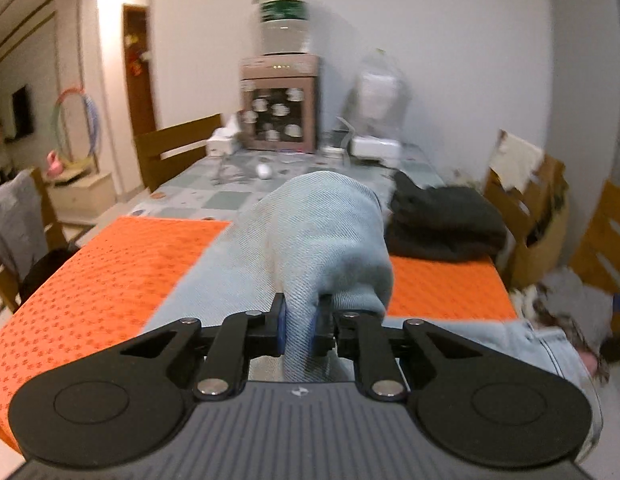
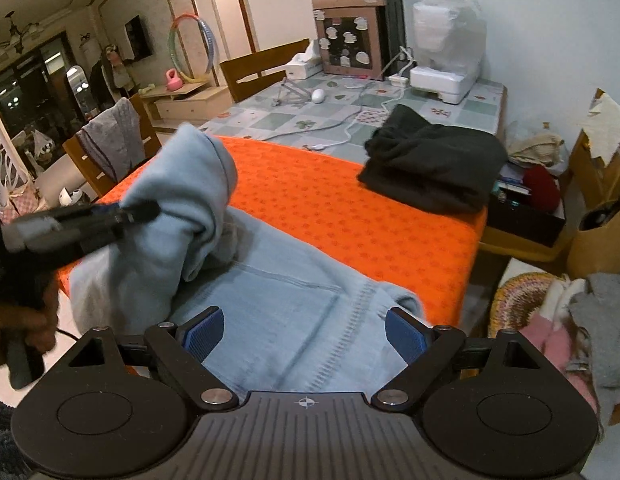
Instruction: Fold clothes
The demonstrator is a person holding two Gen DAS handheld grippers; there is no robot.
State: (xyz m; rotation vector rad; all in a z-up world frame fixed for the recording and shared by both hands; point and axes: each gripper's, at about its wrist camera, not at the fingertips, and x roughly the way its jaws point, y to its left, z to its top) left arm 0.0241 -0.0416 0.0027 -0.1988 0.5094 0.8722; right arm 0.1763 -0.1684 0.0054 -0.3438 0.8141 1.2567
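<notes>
Two garments lie on the table: one light-blue sweatshirt point(image 2: 293, 312) spread across the near part of the orange mat point(image 2: 350, 208), and one dark folded garment point(image 2: 434, 168) at the mat's far right corner. The left gripper point(image 1: 301, 326) is clenched on a bunched fold of the light-blue sweatshirt point(image 1: 322, 240), lifting it above the mat point(image 1: 89, 280) so the cloth hangs in a hump ahead of the fingers; in the right wrist view this gripper point(image 2: 143, 210) comes in from the left, blurred, with a hand point(image 2: 25, 316) around its handle. The right gripper point(image 2: 305, 334) is released, its two blue pads point(image 2: 201, 334) spread wide over the flat body of the sweatshirt near a stitched seam, and whether they touch the cloth cannot be told. The mat's middle and far left are bare orange, leaving free room between the two garments. The mat's right edge runs along the table edge. Behind the mat, the tiled tablecloth point(image 2: 310, 120) holds one water dispenser point(image 2: 354, 32), one tissue box point(image 2: 305, 66), one white appliance point(image 2: 446, 80) and one white cable point(image 2: 350, 128). Two wooden chairs point(image 2: 261, 72) stand on the left side. No writing is legible.
</notes>
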